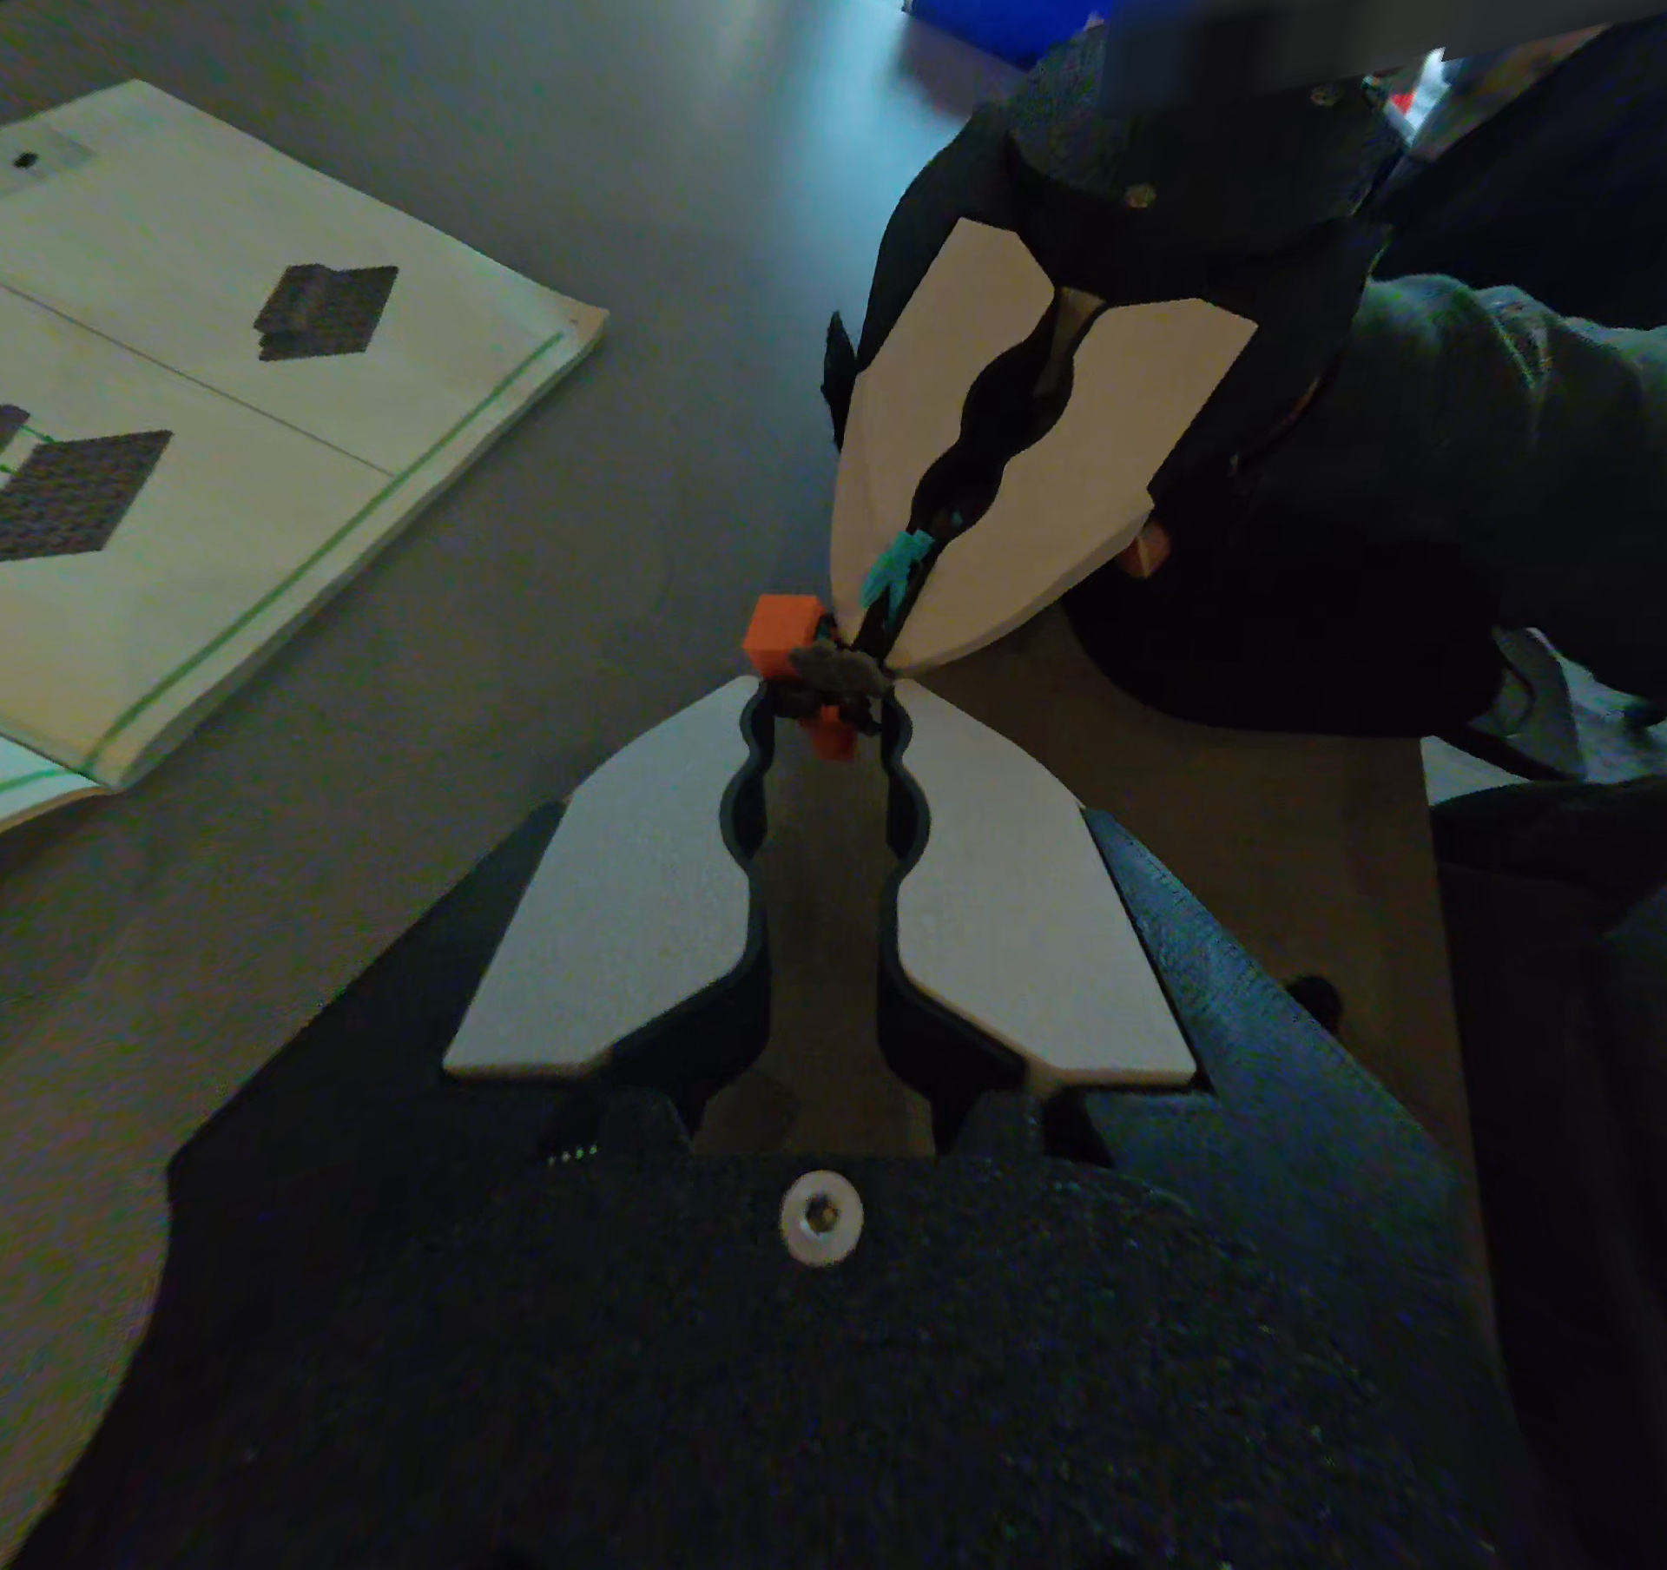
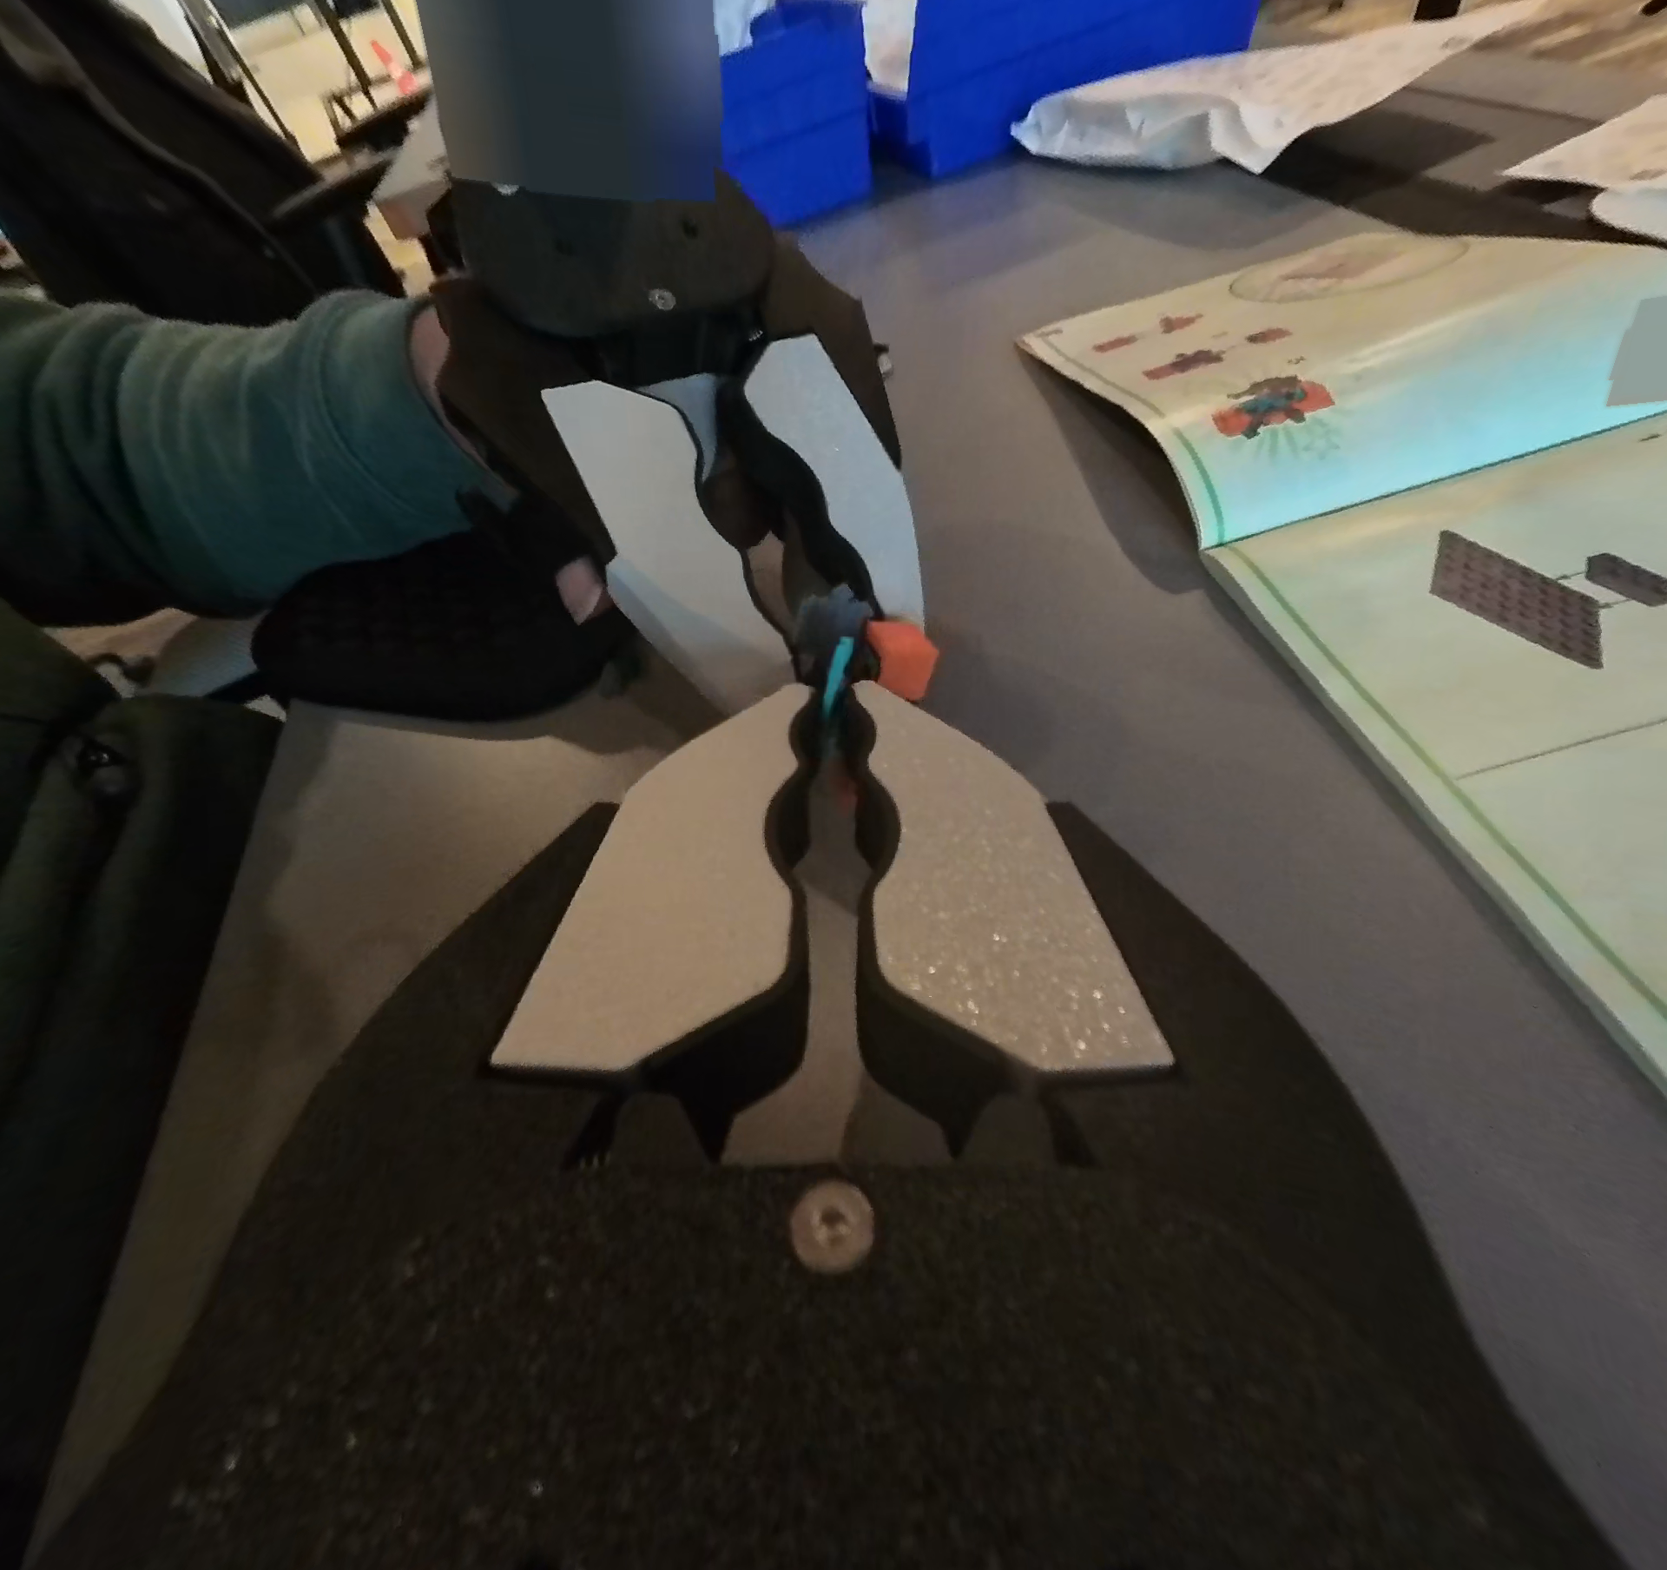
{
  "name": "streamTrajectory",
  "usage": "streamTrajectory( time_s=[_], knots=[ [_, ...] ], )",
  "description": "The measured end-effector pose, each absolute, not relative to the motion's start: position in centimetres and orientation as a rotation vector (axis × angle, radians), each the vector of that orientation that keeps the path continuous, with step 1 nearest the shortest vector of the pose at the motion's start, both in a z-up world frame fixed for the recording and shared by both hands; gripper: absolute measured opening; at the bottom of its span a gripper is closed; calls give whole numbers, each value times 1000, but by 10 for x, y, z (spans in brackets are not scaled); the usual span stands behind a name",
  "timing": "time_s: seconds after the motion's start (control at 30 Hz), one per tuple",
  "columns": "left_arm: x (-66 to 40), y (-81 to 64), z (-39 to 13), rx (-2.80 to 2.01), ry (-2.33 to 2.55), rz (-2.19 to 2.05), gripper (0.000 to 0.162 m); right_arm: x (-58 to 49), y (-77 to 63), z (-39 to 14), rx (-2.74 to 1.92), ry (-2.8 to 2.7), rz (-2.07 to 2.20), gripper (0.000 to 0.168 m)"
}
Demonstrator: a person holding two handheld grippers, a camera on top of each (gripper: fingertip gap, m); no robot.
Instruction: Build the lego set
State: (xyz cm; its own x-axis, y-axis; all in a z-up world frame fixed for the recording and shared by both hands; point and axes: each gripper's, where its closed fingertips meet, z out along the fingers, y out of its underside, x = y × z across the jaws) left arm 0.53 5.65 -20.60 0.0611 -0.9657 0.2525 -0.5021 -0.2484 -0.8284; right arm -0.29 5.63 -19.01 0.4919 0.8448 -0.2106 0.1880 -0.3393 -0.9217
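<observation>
My left gripper (image 1: 828, 698) is shut on a small lego assembly (image 1: 834, 670) made of a dark grey piece, an orange brick (image 1: 783, 629) and a second orange bit below. My right gripper (image 1: 870, 647) comes in from the upper right, tip to tip with the left. It is shut on a thin teal piece (image 1: 893, 572) that touches the assembly. In the right wrist view my right gripper (image 2: 834, 701) pinches the teal piece (image 2: 839, 670). The left gripper (image 2: 839, 633) opposite holds the assembly with the orange brick (image 2: 905, 659). Both are held above the grey table (image 1: 631, 218).
An open instruction booklet (image 1: 225, 444) lies on the table to the left; it also shows in the right wrist view (image 2: 1443, 579). Blue bins (image 2: 1037, 83) and a white plastic bag (image 2: 1218, 110) stand at the far edge. A person's sleeved arm (image 2: 180, 444) holds the left gripper. Both grippers' tips are close together, under 4 cm apart.
</observation>
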Motion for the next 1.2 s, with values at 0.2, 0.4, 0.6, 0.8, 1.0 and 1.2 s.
streamTrajectory(
  time_s=[0.2,0.4,0.6,0.8,1.0,1.2],
  knots=[
    [3,56,-211,-1842,1455,-1144,23,-5,56,-195,-1876,-921,881,5],
    [1,55,-215,-1901,1427,-1225,23,-3,57,-197,-1906,-948,860,4],
    [-4,61,-219,-1894,1438,-1146,23,17,59,-205,-1970,-1021,744,12],
    [-8,67,-227,-1880,1464,-1025,23,45,58,-245,-2075,-1363,493,17],
    [-9,72,-226,-1838,1467,-962,23,43,67,-252,-2035,-1638,444,20],
    [-13,76,-224,-1824,1443,-978,25,30,60,-258,-1994,-1805,510,6]
  ],
)
